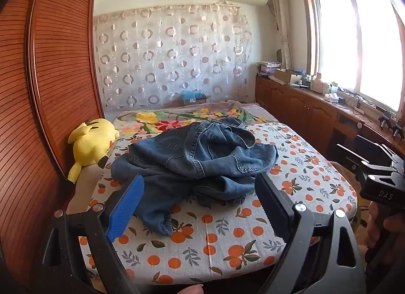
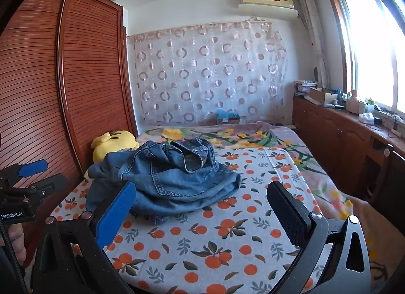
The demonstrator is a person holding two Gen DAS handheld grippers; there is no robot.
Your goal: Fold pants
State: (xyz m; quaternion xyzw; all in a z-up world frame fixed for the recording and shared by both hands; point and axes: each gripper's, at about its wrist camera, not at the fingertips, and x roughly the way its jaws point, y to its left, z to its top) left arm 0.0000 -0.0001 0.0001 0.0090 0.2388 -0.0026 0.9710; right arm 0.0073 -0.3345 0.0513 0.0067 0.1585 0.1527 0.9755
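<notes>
1. The left hand-held gripper [image 1: 200, 208] is spread wide and empty, aimed at the heap for a first grasp.
2. The right hand-held gripper [image 2: 202, 211] is likewise spread and empty.
3. The pants [image 1: 192, 159] lie crumpled mid-bed [image 1: 253, 256], unfolded.

You have a bed [image 1: 316, 175] in front of you, covered near you with a grey sheet printed with oranges and leaves. At the far end a flowered blanket [image 1: 177, 119] lies across it. A pair of blue denim pants [image 1: 192, 164] sits crumpled in a heap on the orange-print sheet, one leg trailing toward you. A yellow plush toy [image 1: 88, 144] lies at the bed's left edge, just beside the pants.
</notes>
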